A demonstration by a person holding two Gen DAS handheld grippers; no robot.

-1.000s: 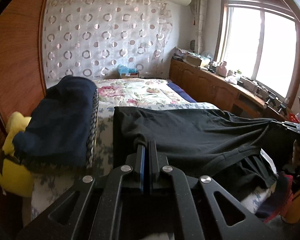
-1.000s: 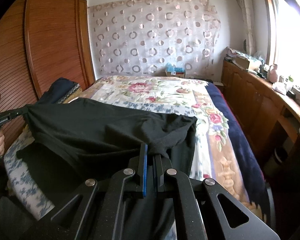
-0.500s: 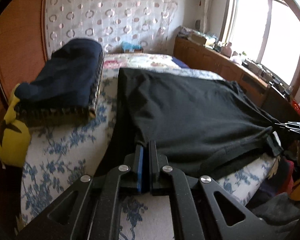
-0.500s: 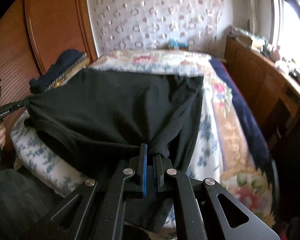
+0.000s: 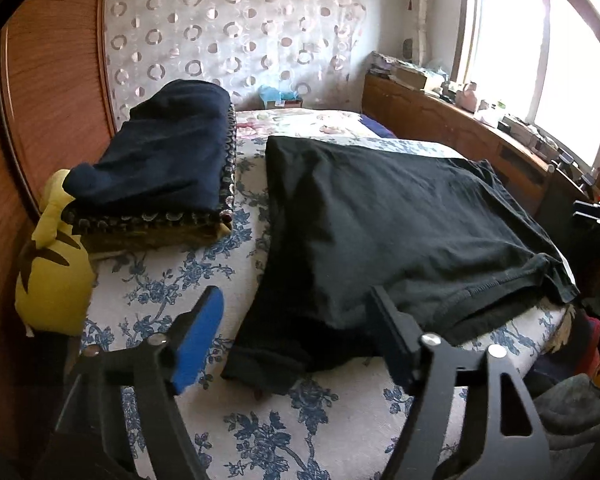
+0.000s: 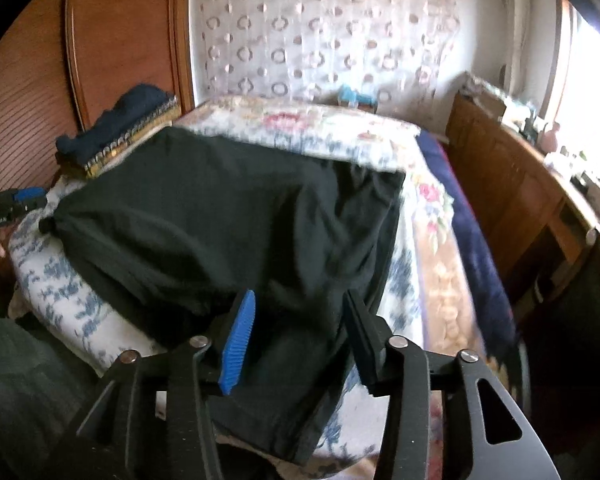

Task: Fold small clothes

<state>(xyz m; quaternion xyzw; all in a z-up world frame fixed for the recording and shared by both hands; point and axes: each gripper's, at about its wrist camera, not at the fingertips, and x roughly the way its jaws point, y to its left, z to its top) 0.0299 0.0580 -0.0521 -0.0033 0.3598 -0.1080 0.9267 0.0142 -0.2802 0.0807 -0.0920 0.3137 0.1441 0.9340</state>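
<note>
Left wrist: both hand-held grippers (image 5: 296, 320) (image 6: 300, 320) open over black T-shirt (image 5: 400, 220) on bed (image 5: 172, 280); next regrasp an edge, fold.

Black garment (image 5: 400, 220) spread flat on floral bed (image 5: 172, 280), folded double, near edge draping over bedside.
</note>
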